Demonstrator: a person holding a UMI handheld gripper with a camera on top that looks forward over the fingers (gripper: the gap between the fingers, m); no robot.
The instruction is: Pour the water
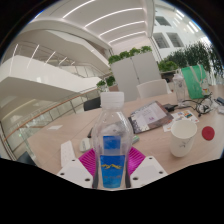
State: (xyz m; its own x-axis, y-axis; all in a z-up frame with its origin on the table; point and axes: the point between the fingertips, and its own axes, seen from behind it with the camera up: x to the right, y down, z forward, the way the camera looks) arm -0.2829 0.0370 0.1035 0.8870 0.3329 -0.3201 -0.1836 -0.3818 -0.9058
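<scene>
With the fingers [112, 172] clamped on the water bottle [112, 150] standing upright between them, the white cup [183, 134] sat on the desk [60, 140] ahead and rightward, so a good pour probably needed a slow tilt directly over its mouth.

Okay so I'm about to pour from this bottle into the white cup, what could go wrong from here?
1. The water bottle sits between the pink pads, gripped low on its body; tipping it could let it slip or swing.
2. The white cup stands off to the side beyond the fingers, so a hasty tilt may spill onto the table.
3. Papers lie close to the cup and could get wet.
</scene>
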